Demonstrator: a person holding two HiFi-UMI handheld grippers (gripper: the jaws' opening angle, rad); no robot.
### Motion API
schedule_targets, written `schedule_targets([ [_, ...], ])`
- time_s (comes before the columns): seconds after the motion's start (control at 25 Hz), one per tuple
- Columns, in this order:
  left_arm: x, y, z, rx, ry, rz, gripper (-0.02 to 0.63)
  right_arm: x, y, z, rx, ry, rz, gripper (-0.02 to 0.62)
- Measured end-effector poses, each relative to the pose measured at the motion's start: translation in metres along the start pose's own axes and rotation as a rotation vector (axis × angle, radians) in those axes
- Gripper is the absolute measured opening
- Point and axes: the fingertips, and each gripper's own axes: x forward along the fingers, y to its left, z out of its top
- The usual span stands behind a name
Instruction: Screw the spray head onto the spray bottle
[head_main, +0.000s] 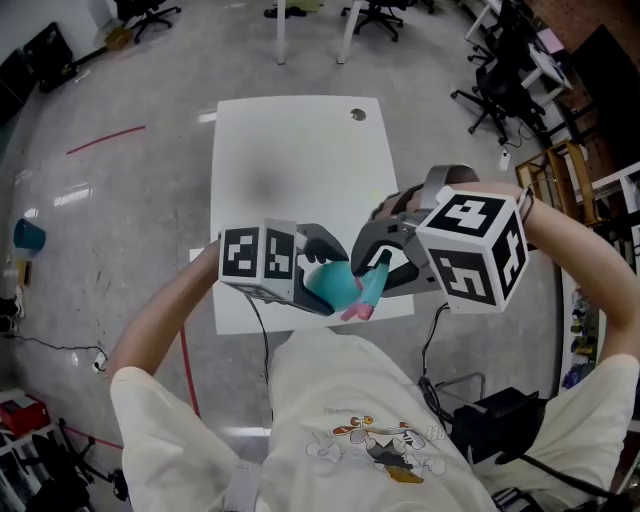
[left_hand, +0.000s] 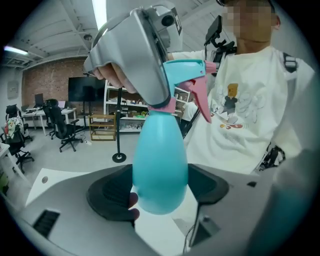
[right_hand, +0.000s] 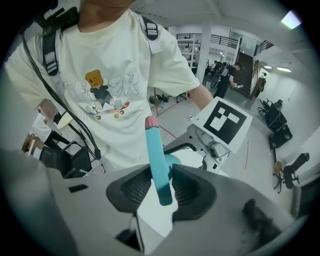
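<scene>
The teal spray bottle (left_hand: 160, 165), smooth light-looking plastic and likely slippery, is held above the white table's (head_main: 300, 150) near edge, its round belly pinched by the left gripper (head_main: 322, 274); the right gripper (head_main: 380, 270) clamps the stiff spray head (right_hand: 156, 155) sitting on its neck, the surer hold for twisting.

The bottle (head_main: 330, 285) sits between the jaws of the left gripper (head_main: 318, 268), above the near edge of the table (head_main: 290, 150). The spray head (head_main: 371, 290) sits on the bottle's neck, between the jaws of the right gripper (head_main: 380, 262), just right of the left one.
</scene>
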Motion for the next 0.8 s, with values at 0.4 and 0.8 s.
schedule_targets([
  [0.4, -0.01, -0.012, 0.005, -0.161, -0.142, 0.106, 0.345, -0.003, -0.004, 0.006, 0.203, -0.129, -0.057, 0.13],
  [0.8, -0.019, 0.008, 0.011, -0.347, -0.26, 0.307, 0.344, -0.02, -0.032, -0.009, 0.48, -0.185, -0.149, 0.13],
])
